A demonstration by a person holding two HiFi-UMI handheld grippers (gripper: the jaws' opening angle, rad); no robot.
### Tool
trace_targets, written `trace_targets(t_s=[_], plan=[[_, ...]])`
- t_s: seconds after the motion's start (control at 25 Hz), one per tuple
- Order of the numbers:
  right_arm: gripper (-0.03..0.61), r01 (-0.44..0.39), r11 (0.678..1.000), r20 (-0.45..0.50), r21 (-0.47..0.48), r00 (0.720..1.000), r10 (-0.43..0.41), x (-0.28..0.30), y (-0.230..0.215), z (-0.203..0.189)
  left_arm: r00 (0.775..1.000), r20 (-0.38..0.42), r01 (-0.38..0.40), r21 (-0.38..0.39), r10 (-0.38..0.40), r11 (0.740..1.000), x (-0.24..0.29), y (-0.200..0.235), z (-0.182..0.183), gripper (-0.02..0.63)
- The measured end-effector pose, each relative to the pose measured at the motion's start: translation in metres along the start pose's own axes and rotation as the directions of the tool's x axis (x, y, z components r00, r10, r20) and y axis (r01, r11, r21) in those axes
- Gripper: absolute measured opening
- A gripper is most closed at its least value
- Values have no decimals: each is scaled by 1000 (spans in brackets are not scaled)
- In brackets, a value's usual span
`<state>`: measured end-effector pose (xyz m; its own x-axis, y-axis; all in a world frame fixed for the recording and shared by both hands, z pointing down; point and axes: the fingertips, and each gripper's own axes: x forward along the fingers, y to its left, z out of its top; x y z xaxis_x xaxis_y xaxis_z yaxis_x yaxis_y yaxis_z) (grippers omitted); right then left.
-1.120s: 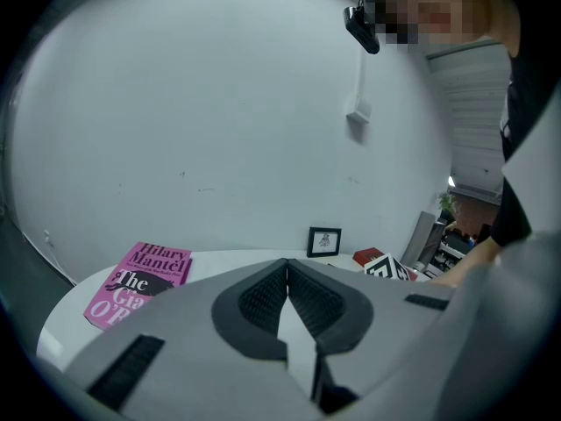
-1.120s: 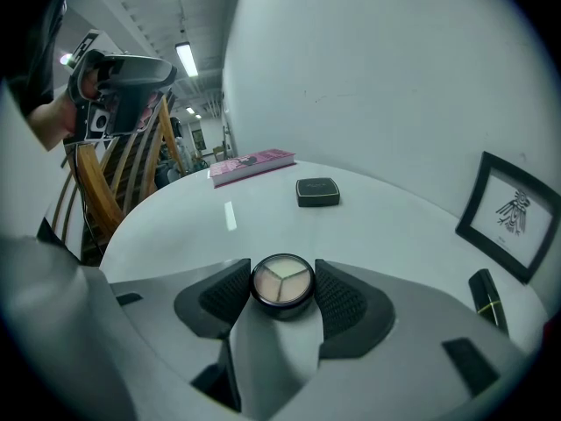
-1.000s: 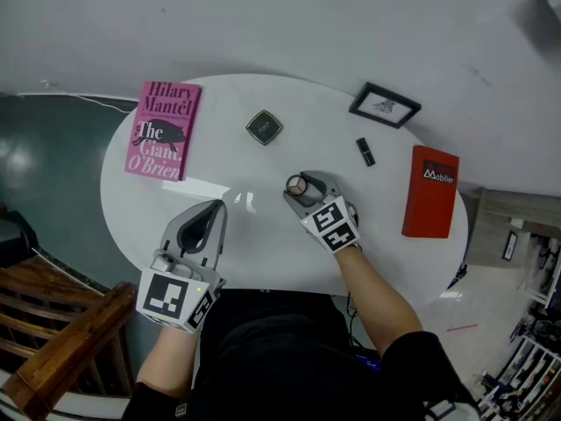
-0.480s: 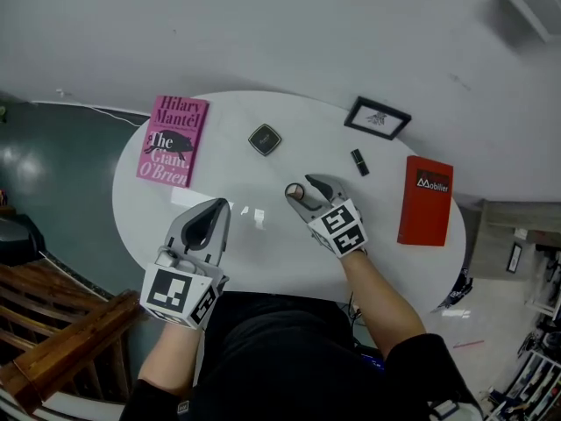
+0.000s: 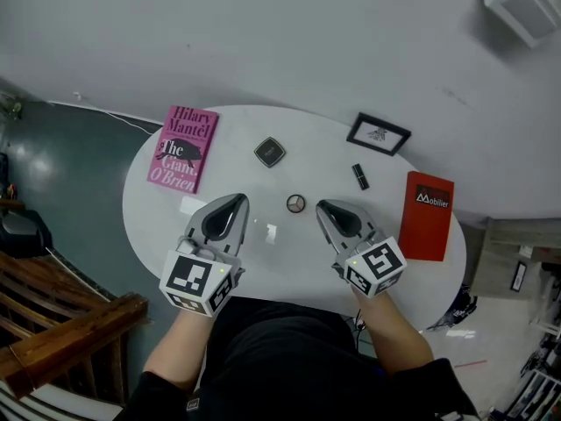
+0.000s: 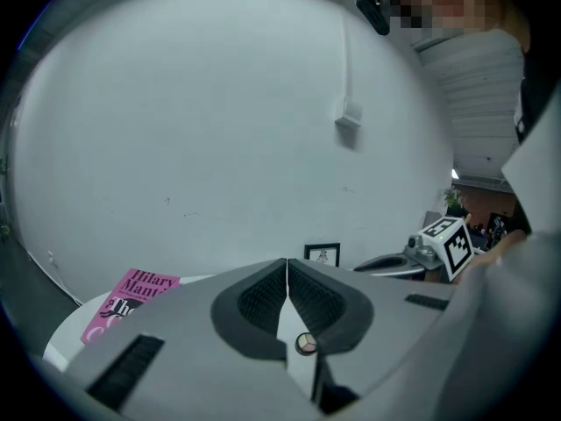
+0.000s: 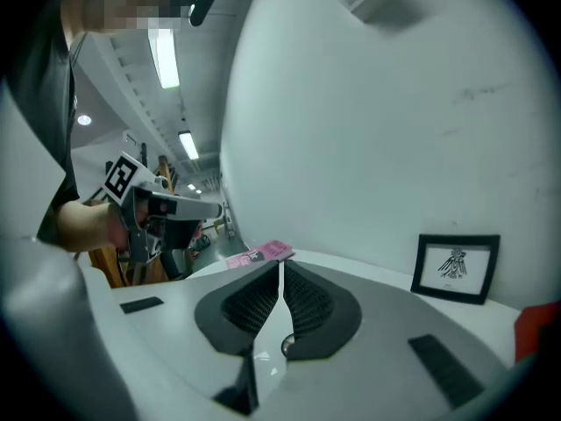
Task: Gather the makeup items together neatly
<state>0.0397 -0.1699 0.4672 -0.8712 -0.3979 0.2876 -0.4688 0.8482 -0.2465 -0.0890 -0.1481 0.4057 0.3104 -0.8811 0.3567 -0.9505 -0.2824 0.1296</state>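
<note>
A small round compact [image 5: 296, 203] lies free on the white oval table [image 5: 289, 261], between my two grippers' tips. Beyond it rest a dark square compact [image 5: 269, 152] and a black lipstick [image 5: 360, 176]. My left gripper [image 5: 235, 203] hovers shut and empty just left of the round compact, which peeks through below its jaws [image 6: 305, 344]. My right gripper [image 5: 325, 208] sits just right of the compact; its jaws are closing and stand together with nothing between them. The left gripper view shows its jaws touching [image 6: 287, 261], as does the right gripper view [image 7: 280, 263].
A pink book [image 5: 184, 148] lies at the table's far left. A framed picture [image 5: 378, 134] stands at the far right. A red box [image 5: 429, 203] lies on the right edge. A wooden railing [image 5: 61, 340] is at lower left.
The right gripper let go of the round compact, drew back to the right and brought its jaws together. The left gripper moved forward toward the compact.
</note>
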Motion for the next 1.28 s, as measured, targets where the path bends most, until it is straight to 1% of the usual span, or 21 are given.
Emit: trace_targets(t_s=[0.16,0.28,0.4,0.52,0.6,0.68,0.72,0.76,0.8,0.84,0.96,1.04,1.12,1.16,1.28], plan=[[39,87,996,101,-20,991,-84,-24,-4,35,999,12,38,8,-38,999,16,3,0,15],[38,146,989,165,-27,976,-140,-38,-3,60,998,28,55,7,-55,998,26,11,3,15],[37,185,982,213,-27,961,-175,-55,3,82,996,40,75,9,-75,997,31,15,4,15],[37,216,976,227,-30,952,-204,-66,2,92,995,15,97,9,-98,995,43,19,-7,15],[38,231,973,222,-21,950,-220,-66,-1,91,994,-10,111,3,-111,994,57,25,-19,15],[38,242,970,208,-10,950,-234,-65,-4,86,992,-34,123,14,-123,992,72,31,-31,17],[38,247,969,201,-4,949,-241,-64,-5,83,990,-49,132,21,-131,991,80,33,-37,42],[38,252,968,194,1,949,-248,-64,-6,80,988,-65,143,26,-141,989,87,34,-43,120],[38,256,967,187,6,949,-253,-63,-7,77,985,-81,152,33,-149,988,95,36,-50,171],[38,259,966,180,11,950,-256,-63,-7,73,984,-94,158,43,-154,986,103,38,-57,192],[38,266,964,150,20,952,-266,-60,-10,57,983,-120,153,104,-140,983,127,48,-78,211],[38,275,961,122,33,953,-277,-57,-16,42,980,-144,156,141,-136,978,144,53,-92,242],[38,279,958,100,68,953,-285,-55,-21,28,972,-185,173,165,-142,971,161,57,-110,335],[38,280,956,93,87,953,-287,-55,-23,23,968,-207,180,172,-143,968,168,58,-119,350],[38,282,950,79,134,953,-294,-57,-25,13,955,-267,176,172,-126,969,183,67,-143,362]])
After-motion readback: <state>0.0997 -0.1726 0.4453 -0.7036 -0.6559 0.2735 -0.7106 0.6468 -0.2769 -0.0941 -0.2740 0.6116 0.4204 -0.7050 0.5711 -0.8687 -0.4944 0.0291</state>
